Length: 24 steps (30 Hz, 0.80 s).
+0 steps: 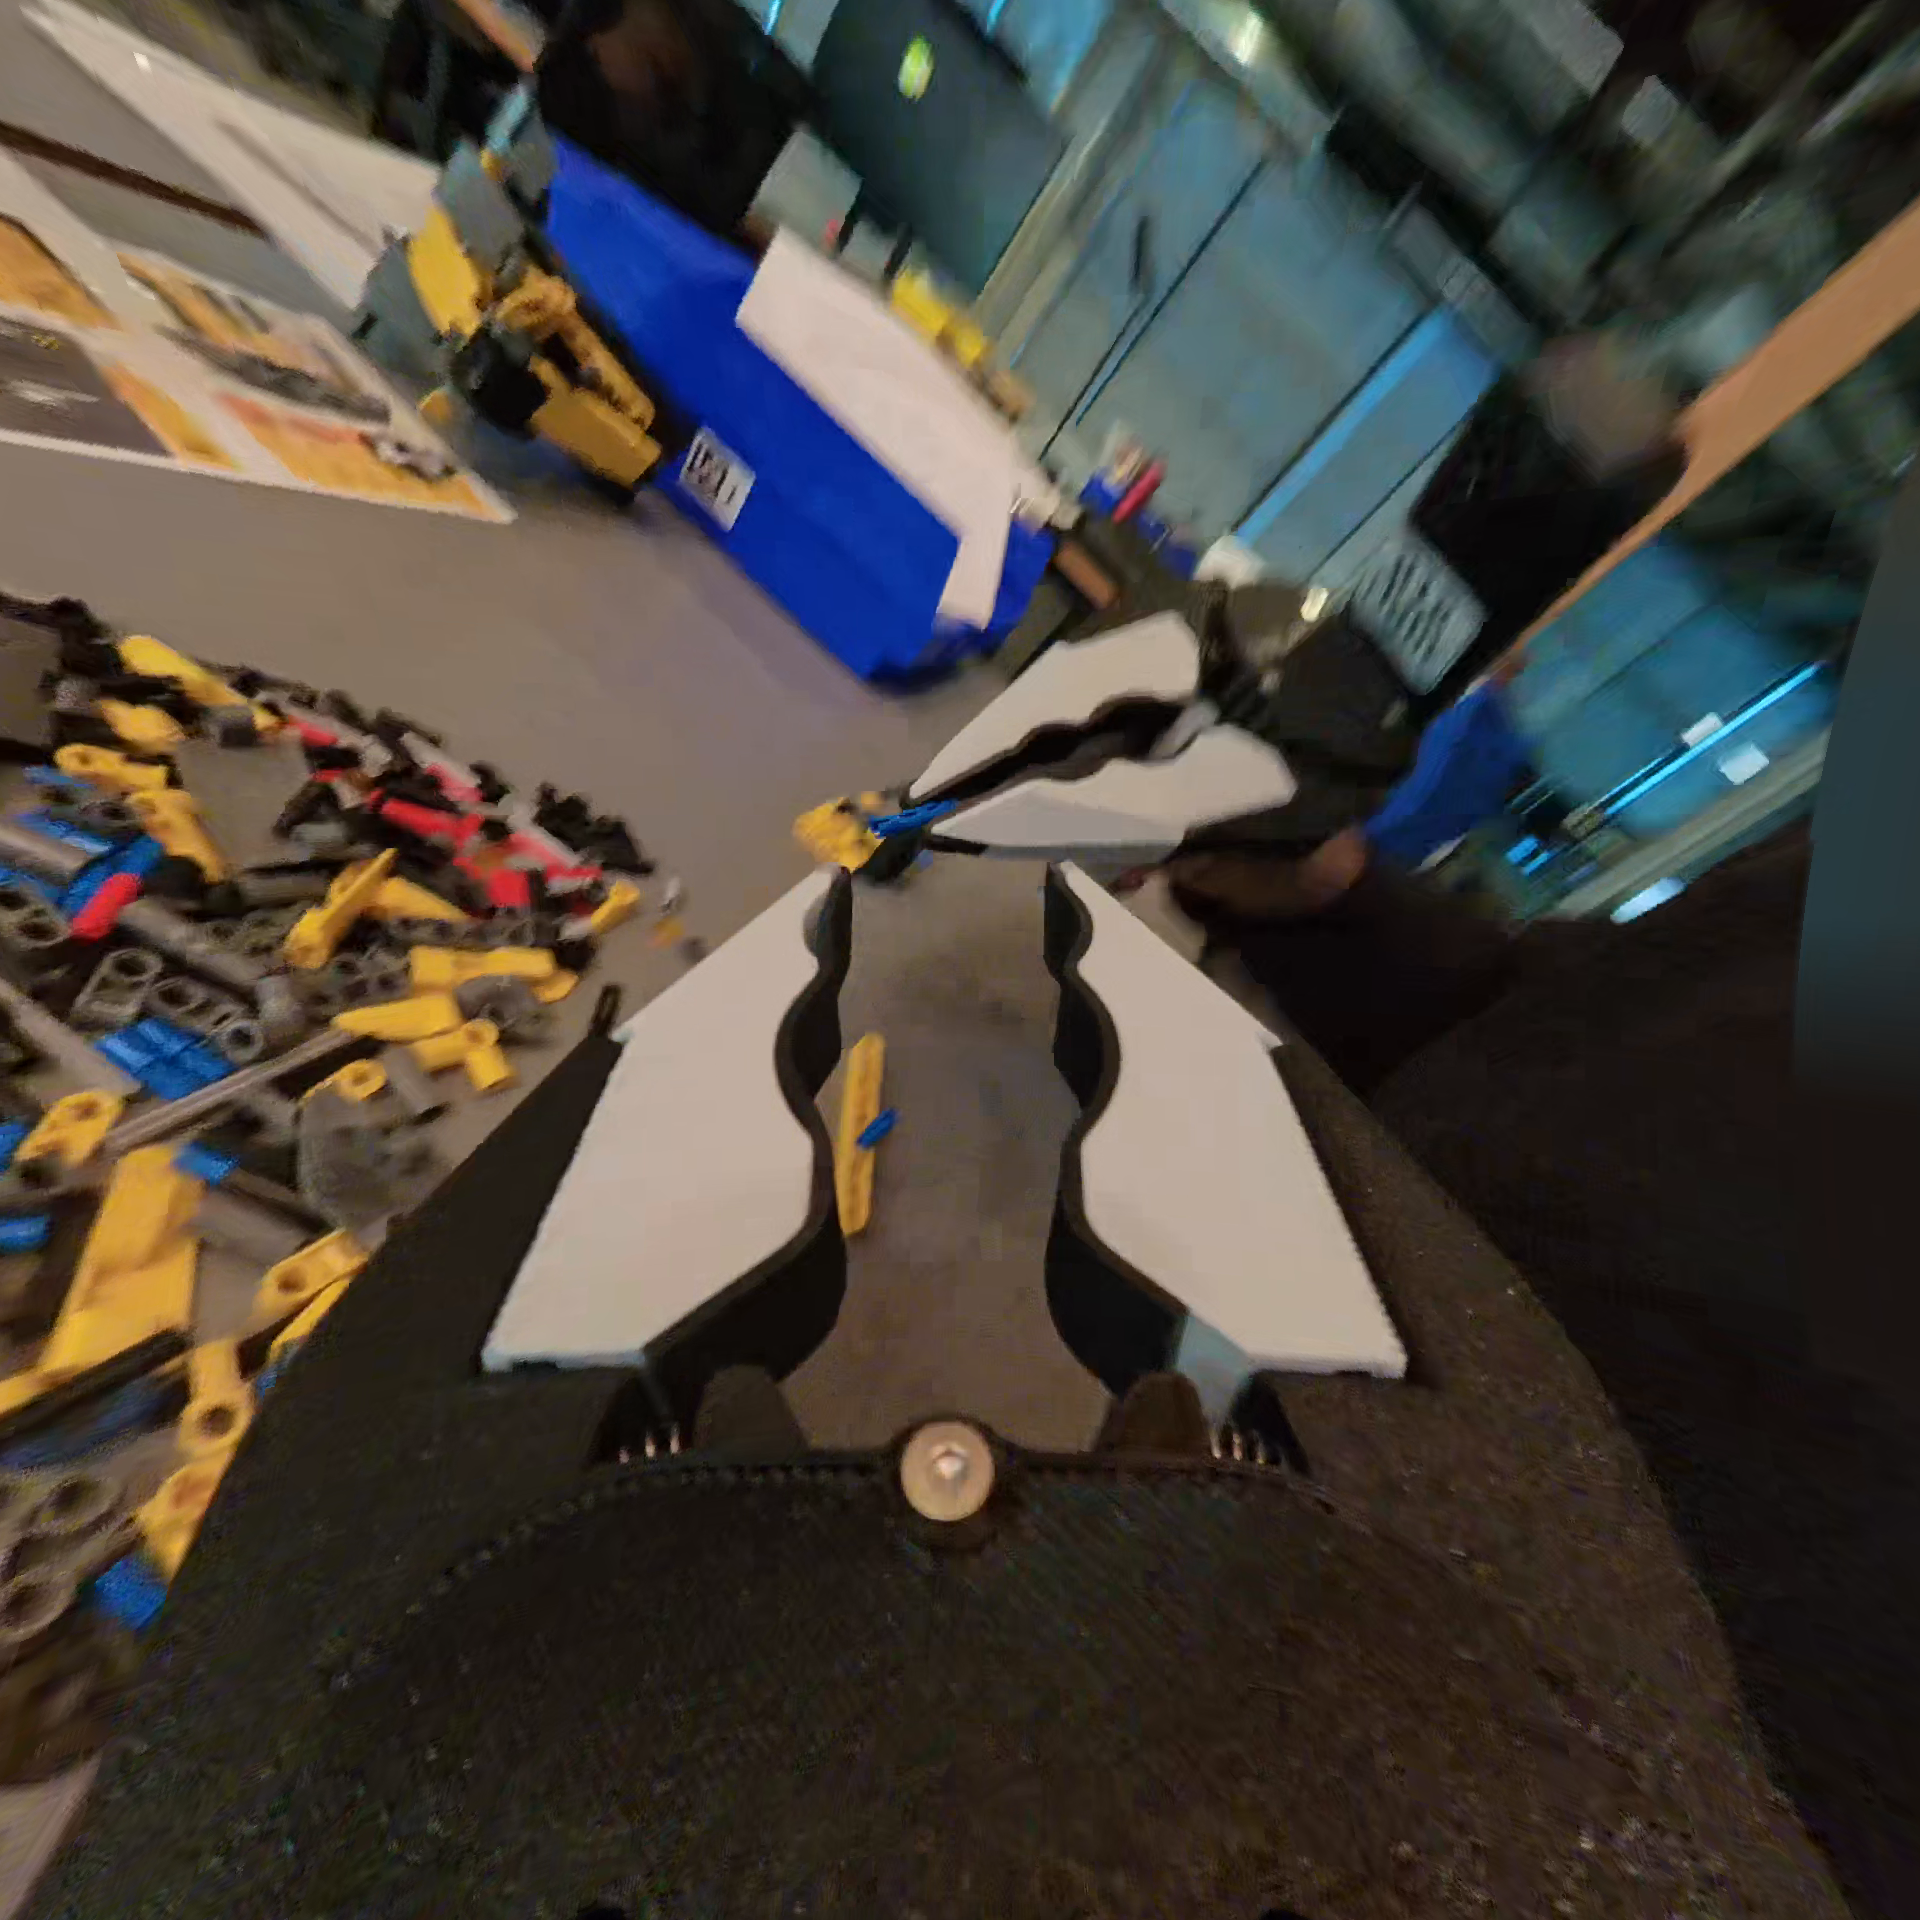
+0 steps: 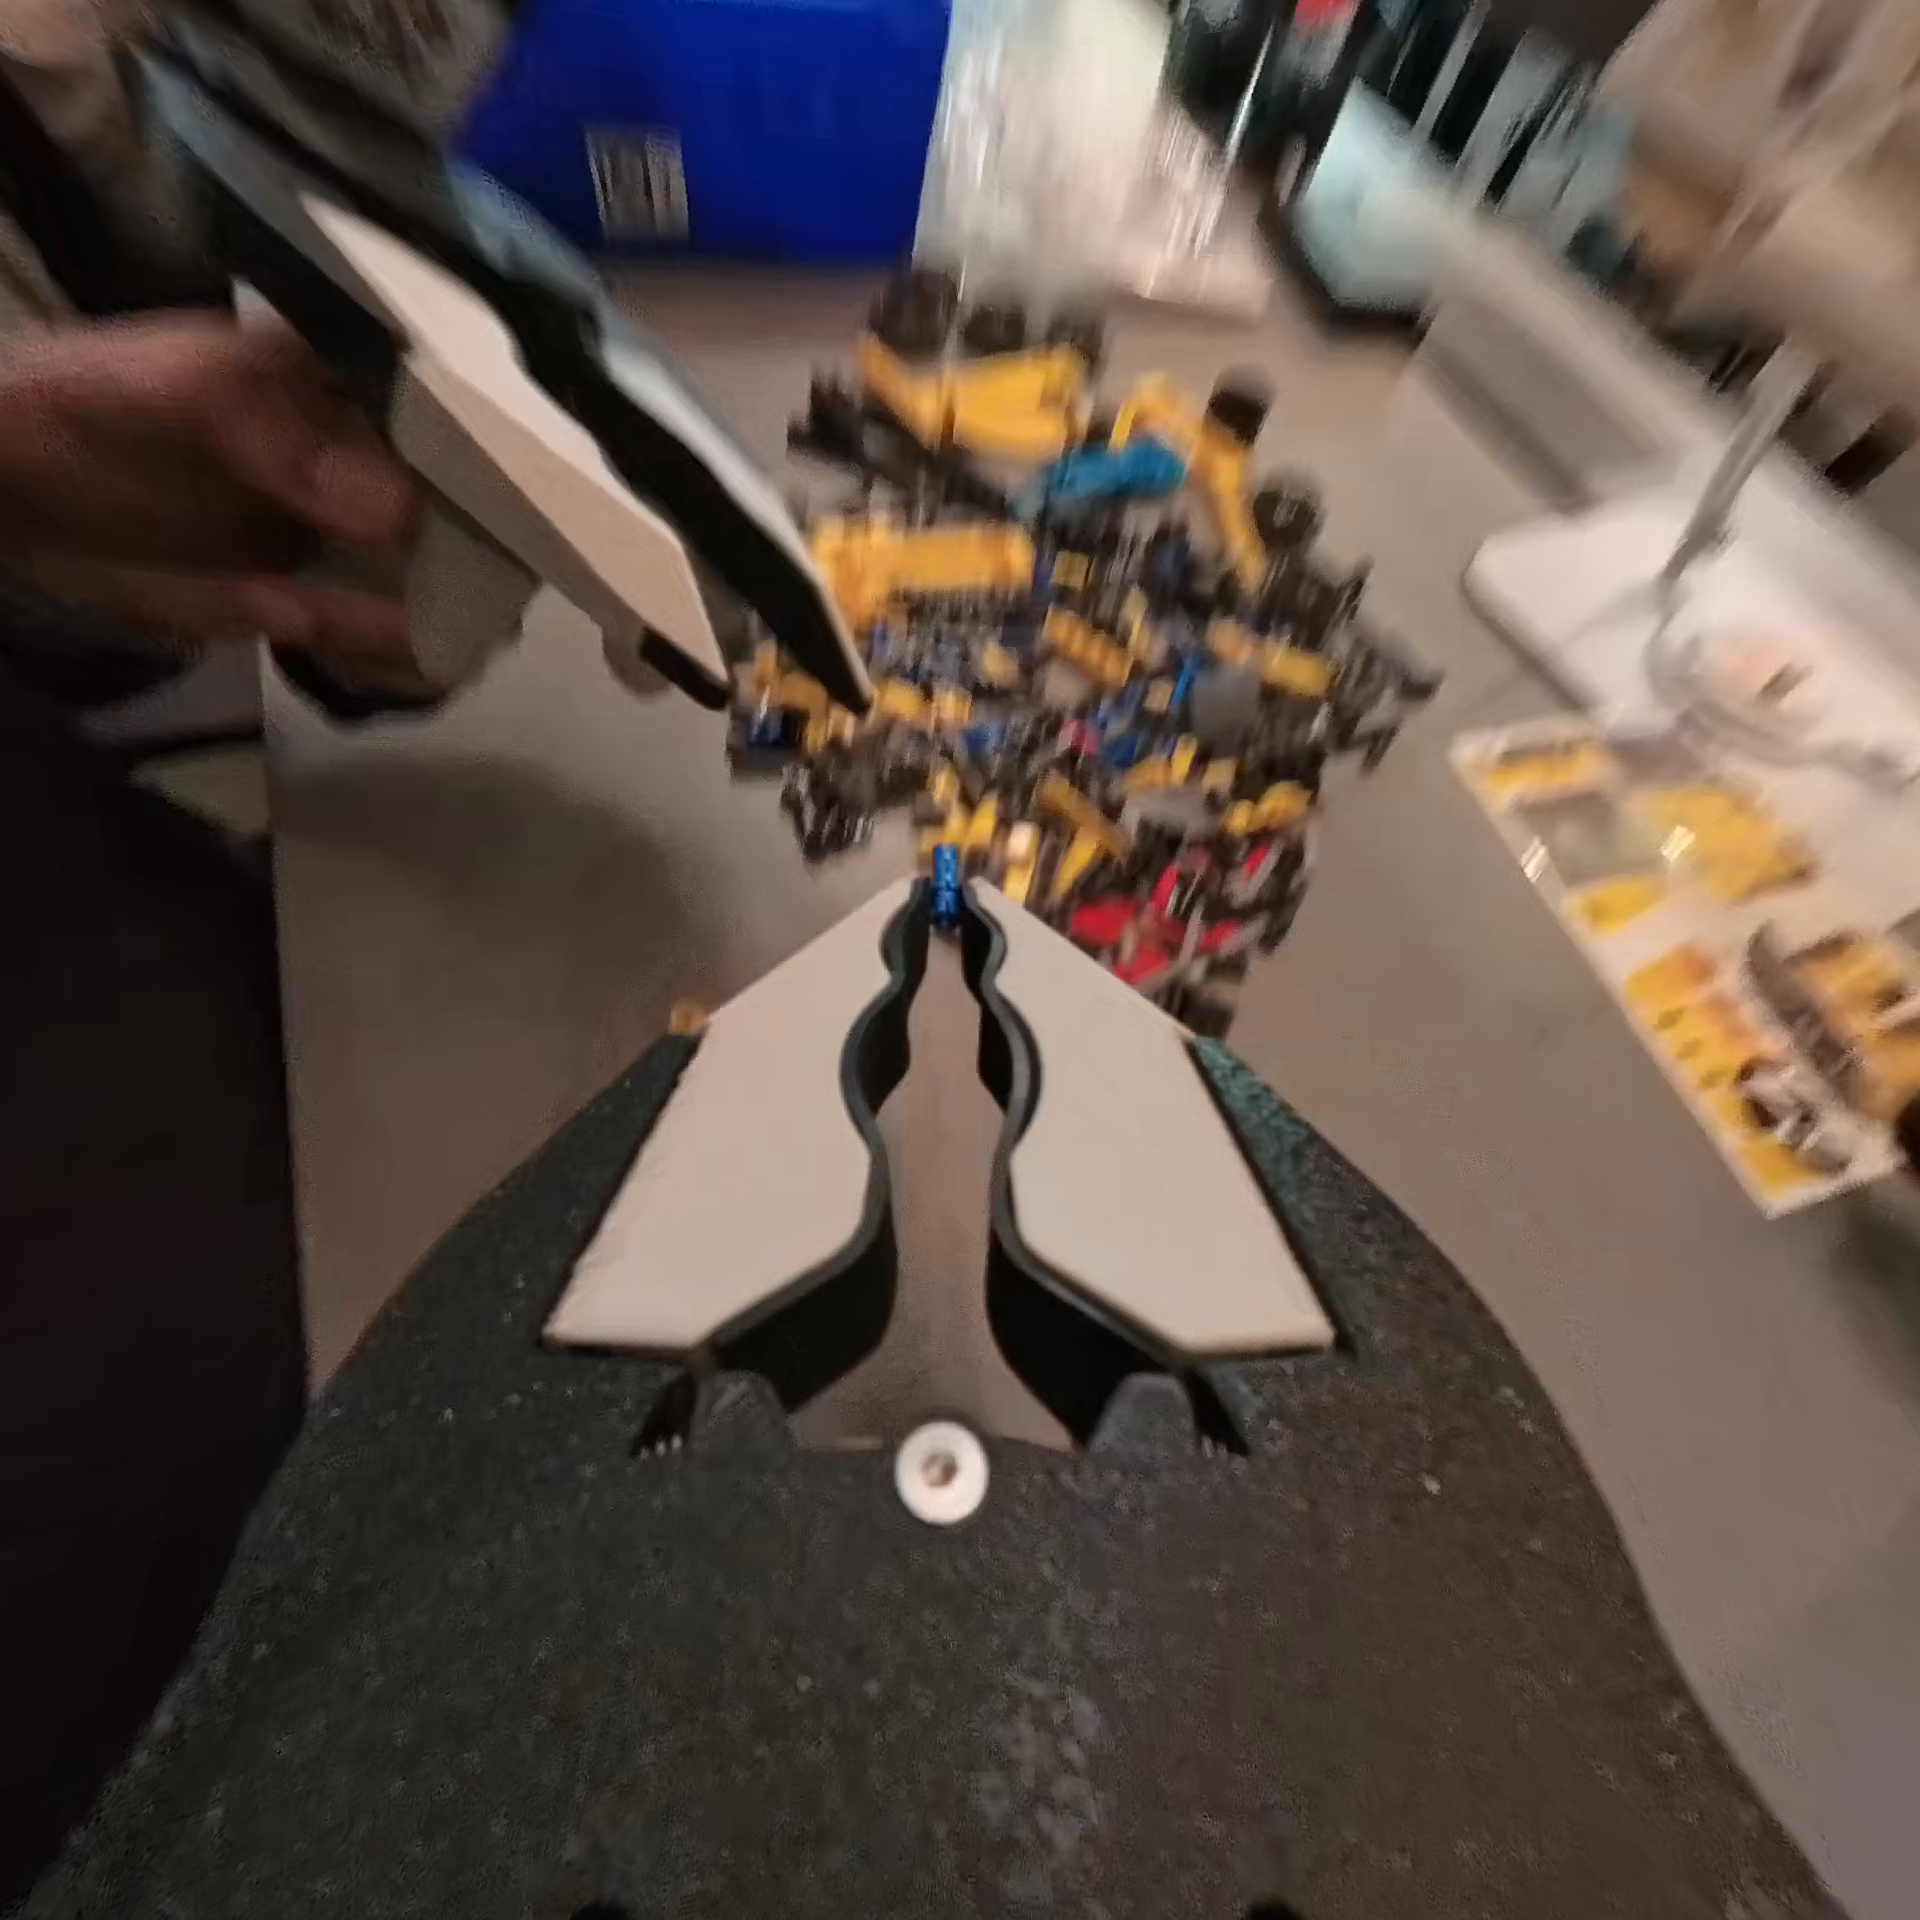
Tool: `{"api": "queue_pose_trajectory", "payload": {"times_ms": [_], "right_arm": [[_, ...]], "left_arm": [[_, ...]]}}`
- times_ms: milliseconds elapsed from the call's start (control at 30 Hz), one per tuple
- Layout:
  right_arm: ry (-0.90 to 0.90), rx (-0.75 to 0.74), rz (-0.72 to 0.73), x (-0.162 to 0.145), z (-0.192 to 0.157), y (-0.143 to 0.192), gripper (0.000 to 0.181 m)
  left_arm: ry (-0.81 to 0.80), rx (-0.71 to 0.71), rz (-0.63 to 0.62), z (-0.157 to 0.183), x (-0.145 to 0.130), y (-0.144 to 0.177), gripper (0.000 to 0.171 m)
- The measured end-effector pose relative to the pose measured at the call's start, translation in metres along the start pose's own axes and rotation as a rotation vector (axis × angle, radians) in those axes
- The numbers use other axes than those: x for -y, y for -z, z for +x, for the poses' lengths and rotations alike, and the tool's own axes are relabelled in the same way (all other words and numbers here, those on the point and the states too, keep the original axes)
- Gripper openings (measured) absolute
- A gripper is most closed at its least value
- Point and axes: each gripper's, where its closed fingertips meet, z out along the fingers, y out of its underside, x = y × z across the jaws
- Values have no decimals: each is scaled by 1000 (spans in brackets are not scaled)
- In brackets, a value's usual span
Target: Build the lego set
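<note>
My left gripper (image 1: 948,878) is open and empty, held above the grey table (image 1: 582,644). A yellow beam (image 1: 860,1132) with a small blue pin in it lies on the table, seen between its fingers. My right gripper (image 2: 943,902) is shut on a small blue pin (image 2: 943,888) at its tips. In the left wrist view the right gripper (image 1: 935,826) comes in from the right just beyond my left fingertips, its blue pin (image 1: 902,821) next to a small yellow piece (image 1: 831,831). In the right wrist view the left gripper (image 2: 790,686) shows open at the upper left, held by a hand (image 2: 187,499).
A big pile of yellow, black, blue and red building pieces (image 1: 208,935) (image 2: 1091,675) covers the table's left. An instruction booklet (image 1: 208,343) (image 2: 1714,935), a partly built yellow model (image 1: 540,353) and a blue box (image 1: 790,416) stand beyond. The table edge drops off at the right. My hands' fingertips stand some 5 cm from each other. The small yellow piece (image 1: 831,831) sits 15 cm or so from the ends of my right fingers.
</note>
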Motion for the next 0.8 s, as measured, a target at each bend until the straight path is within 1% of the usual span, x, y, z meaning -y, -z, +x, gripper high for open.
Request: {"api": "queue_pose_trajectory", "payload": {"times_ms": [67,100,133,167,233,300,367,433,500,600,700,800], "right_arm": [[-22,63,-231,-32,-7,1,4],[-2,95,-322,-45,-13,3,4],[37,130,-398,-55,-20,4,4],[86,151,-461,-63,-25,6,4],[183,177,-541,-71,-32,5,5],[225,208,-581,-71,-36,1,5],[217,254,-606,-71,-40,-3,5],[193,300,-636,-73,-43,-6,5],[147,345,-665,-76,-47,-8,4],[54,383,-700,-79,-48,-10,5],[22,377,-711,-79,-42,-11,5],[-19,385,-725,-80,-41,-10,4]], "left_arm": [[-86,60,-138,-5,-25,-8,36],[-111,76,-231,-7,-42,-13,40],[-138,97,-322,-10,-58,-17,41],[-179,133,-386,-14,-71,-19,41],[-279,191,-462,-19,-88,-22,39],[-342,230,-487,-22,-95,-24,33],[-366,254,-505,-24,-100,-24,24],[-383,262,-498,-24,-99,-24,19],[-375,262,-506,-24,-101,-23,19],[-353,276,-583,-30,-113,-22,16],[-362,295,-579,-32,-112,-22,9],[-336,294,-576,-33,-111,-22,5]]}}
